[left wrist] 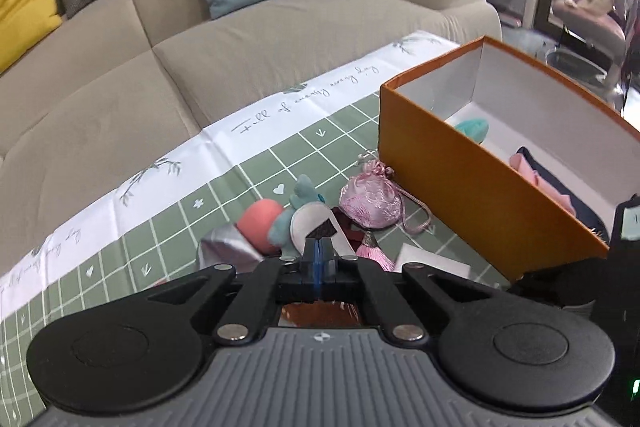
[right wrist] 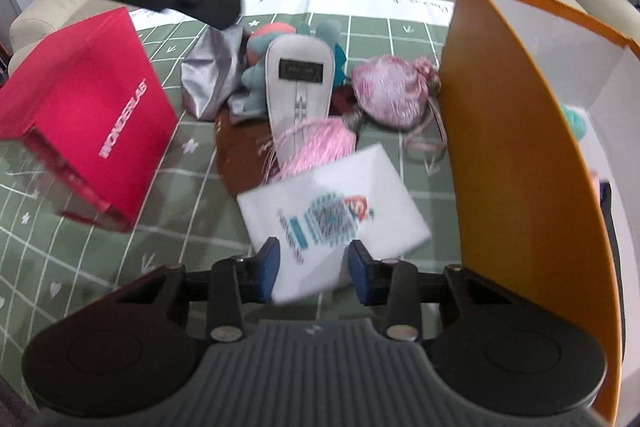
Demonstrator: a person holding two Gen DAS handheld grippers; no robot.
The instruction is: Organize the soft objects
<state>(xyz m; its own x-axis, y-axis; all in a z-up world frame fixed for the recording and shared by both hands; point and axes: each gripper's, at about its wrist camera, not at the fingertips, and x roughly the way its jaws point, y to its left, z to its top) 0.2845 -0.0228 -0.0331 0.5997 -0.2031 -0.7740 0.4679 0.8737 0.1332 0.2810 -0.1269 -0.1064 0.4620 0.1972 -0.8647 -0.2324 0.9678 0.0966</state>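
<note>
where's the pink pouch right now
The pink pouch lies on the green checked tablecloth, close against the orange box on its right in the right wrist view, with the grey slipper to its left.

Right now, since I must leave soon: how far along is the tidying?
Done: a teal item and pink cloth lie in the orange box. In hand: right gripper straddles the white packet. Remaining: pink pouch, plush, grey pouch on the table.

Surface: table under a green grid-patterned cloth (right wrist: 120,247) with a white lettered border.
Left: red printed box (right wrist: 92,115).
Right: open orange cardboard box (left wrist: 480,183).
Middle: crumpled silver pouch (right wrist: 208,75), pink embroidered drawstring pouch (left wrist: 370,203), flat white printed packet (right wrist: 340,195).
</note>
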